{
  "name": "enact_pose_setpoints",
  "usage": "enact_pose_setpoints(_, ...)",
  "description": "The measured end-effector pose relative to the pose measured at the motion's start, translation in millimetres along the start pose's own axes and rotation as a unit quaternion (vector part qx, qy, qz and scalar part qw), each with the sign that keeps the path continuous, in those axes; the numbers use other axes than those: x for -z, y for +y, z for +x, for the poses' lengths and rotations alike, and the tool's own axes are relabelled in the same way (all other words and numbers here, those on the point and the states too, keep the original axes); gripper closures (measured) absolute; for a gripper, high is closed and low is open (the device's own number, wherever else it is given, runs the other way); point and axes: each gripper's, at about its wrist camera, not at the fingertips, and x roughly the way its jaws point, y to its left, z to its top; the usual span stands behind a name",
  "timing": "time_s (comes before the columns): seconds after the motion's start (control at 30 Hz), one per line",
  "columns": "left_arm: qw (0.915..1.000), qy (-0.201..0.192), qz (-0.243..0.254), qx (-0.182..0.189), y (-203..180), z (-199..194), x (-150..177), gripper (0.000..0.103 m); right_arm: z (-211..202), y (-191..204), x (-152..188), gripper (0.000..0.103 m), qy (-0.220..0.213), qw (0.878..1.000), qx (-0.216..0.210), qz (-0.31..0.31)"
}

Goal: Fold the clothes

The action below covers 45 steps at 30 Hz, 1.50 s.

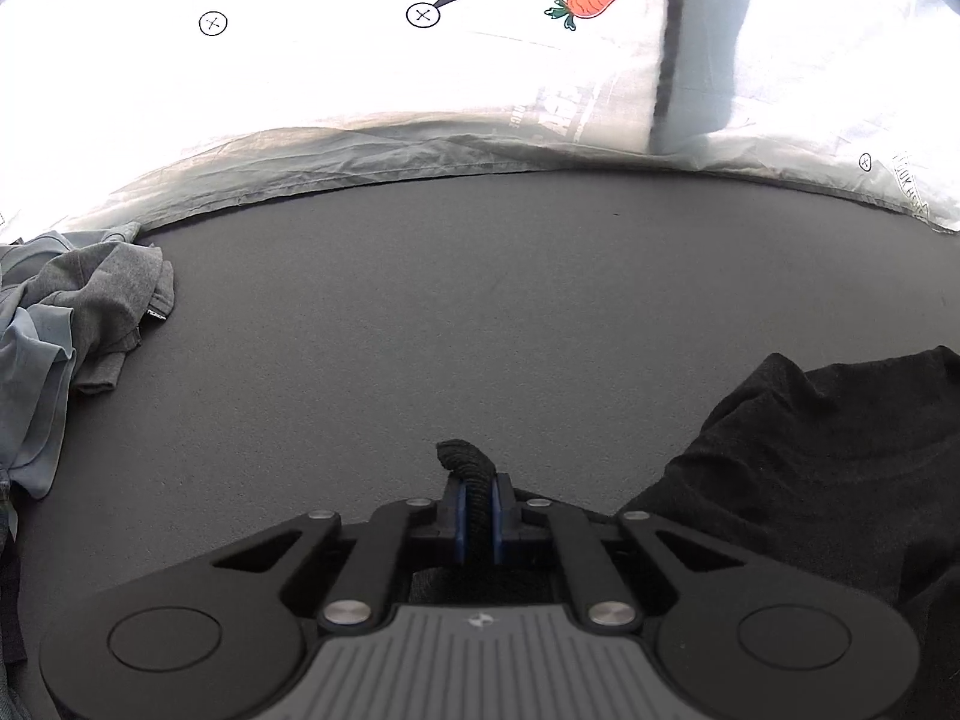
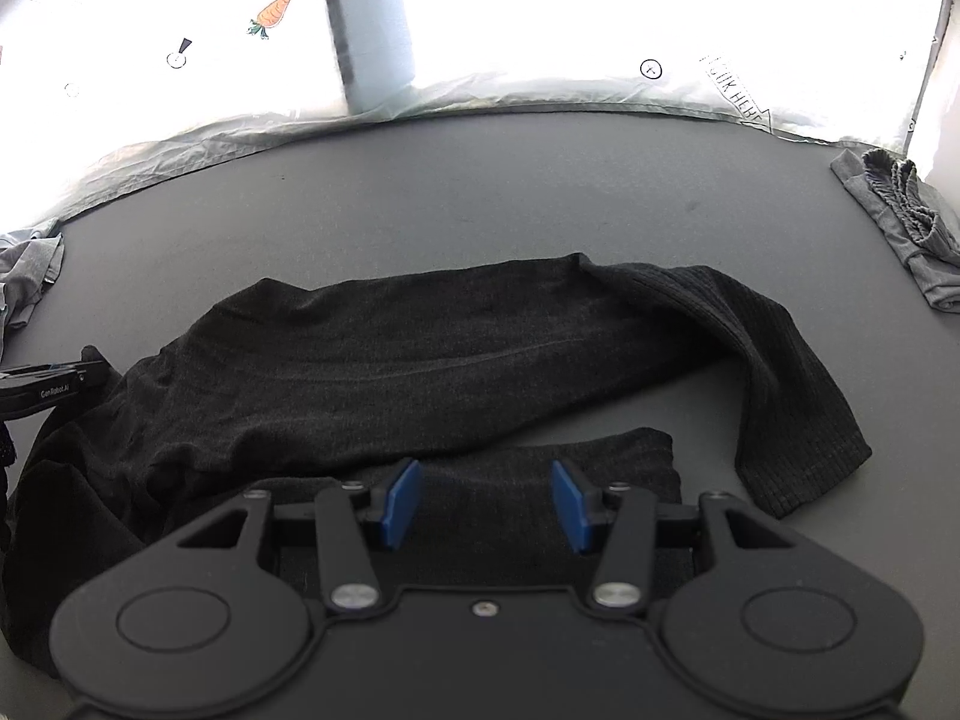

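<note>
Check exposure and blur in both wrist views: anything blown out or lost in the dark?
Left wrist: the carrot-print sheet at the back is blown out; the black garment keeps little texture; sharp overall. Right wrist: the backdrop is clipped harder, its carrot is soft; the garment's rib knit shows on the sleeve. Both: fisheye bows the mat edge.

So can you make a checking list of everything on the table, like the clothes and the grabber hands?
Surface: dark grey table, mostly bare.
Job's things: black garment spread out, rumpled.
Clutter: grey and blue clothes pile on the left; grey folded piece far right.
Grippers: left gripper shut on a black fabric edge; right gripper open over the garment.
Cables: nothing seen.
Surroundings: white carrot-print sheet behind.
</note>
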Motion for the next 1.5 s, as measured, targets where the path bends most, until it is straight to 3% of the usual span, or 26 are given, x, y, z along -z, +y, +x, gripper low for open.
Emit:
enact_pose_setpoints(0.07, 0.9973, -0.027, -0.023, -0.064, 38, 7, -8, 0.094, -1, -5, -1, 0.053, -0.002, 1.0, 0.007, 0.011)
enact_pose_setpoints(0.17, 0.9814, -0.042, -0.103, -0.157, 97, 16, -25, 0.093, -3, -18, -3, 0.053, -0.012, 0.999, 0.014, 0.037)
enact_pose_setpoints(0.23, 0.9741, -0.029, -0.143, -0.173, 121, 19, -27, 0.091, -4, -27, -4, 0.053, -0.015, 0.998, 0.019, 0.053)
enact_pose_setpoints(0.33, 0.9713, -0.018, -0.129, -0.199, 119, 12, -20, 0.079, -3, -41, -3, 0.053, -0.015, 0.997, 0.038, 0.071)
enact_pose_setpoints(0.4, 0.9781, -0.017, -0.114, -0.173, 106, -2, -4, 0.064, -2, -52, 2, 0.053, -0.008, 0.995, 0.055, 0.084)
enact_pose_setpoints(0.5, 0.9843, -0.007, -0.123, -0.127, 86, -27, 26, 0.051, 3, -72, 17, 0.053, 0.012, 0.991, 0.066, 0.117)
enact_pose_setpoints(0.63, 0.9865, 0.021, -0.142, -0.08, 66, -58, 74, 0.041, 7, -95, 44, 0.051, 0.039, 0.986, 0.07, 0.144)
enact_pose_setpoints(0.73, 0.9823, 0.047, -0.175, -0.047, 58, -77, 107, 0.031, 3, -100, 63, 0.044, 0.051, 0.991, 0.068, 0.106)
enact_pose_setpoints(0.83, 0.9775, 0.078, -0.194, -0.027, 47, -82, 133, 0.029, 0, -82, 83, 0.035, 0.05, 0.995, 0.09, -0.015)
enact_pose_setpoints(0.97, 0.9784, 0.096, -0.18, -0.034, 31, -80, 149, 0.024, -1, -55, 115, 0.03, 0.034, 0.978, 0.113, -0.173)
enact_pose_setpoints(1.1, 0.9814, 0.095, -0.158, -0.054, 19, -76, 154, 0.013, -3, -47, 126, 0.027, 0.001, 0.965, 0.13, -0.23)
enact_pose_setpoints(1.2, 0.9829, 0.097, -0.136, -0.078, 8, -73, 157, 0.007, 1, -48, 119, 0.025, -0.029, 0.96, 0.14, -0.242)
enact_pose_setpoints(1.33, 0.9783, 0.098, -0.161, -0.086, 9, -70, 159, 0.001, 8, -47, 97, 0.025, -0.063, 0.955, 0.167, -0.239)
enact_pose_setpoints(1.5, 0.9772, 0.094, -0.165, -0.094, 8, -68, 158, 0.0, -1, -27, 59, 0.025, -0.138, 0.957, 0.139, -0.213)
